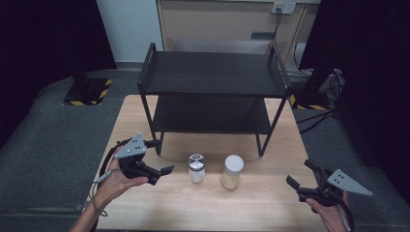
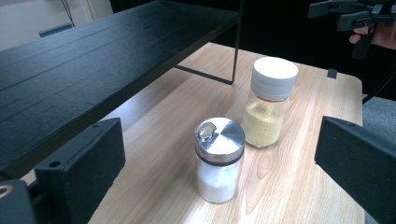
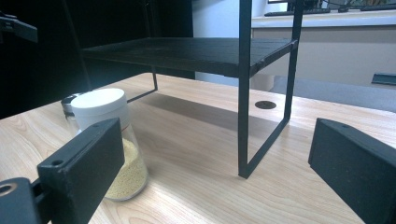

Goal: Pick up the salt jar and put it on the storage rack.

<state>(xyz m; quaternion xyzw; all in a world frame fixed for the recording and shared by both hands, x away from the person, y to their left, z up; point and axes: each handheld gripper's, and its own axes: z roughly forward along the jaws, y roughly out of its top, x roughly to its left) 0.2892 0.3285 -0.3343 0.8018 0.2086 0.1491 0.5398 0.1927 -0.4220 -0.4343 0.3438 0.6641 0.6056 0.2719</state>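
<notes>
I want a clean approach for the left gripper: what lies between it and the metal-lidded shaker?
Nothing but bare tabletop. The high view shows the left gripper apart from the metal-lidded shaker, with plain wood between them.

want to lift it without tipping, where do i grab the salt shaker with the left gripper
Grip the salt shaker on its glass body just below the metal cap, coming from its left with the left gripper. It stands upright, the jaws are open and level with it, and the spice jar blocks its right.
</notes>
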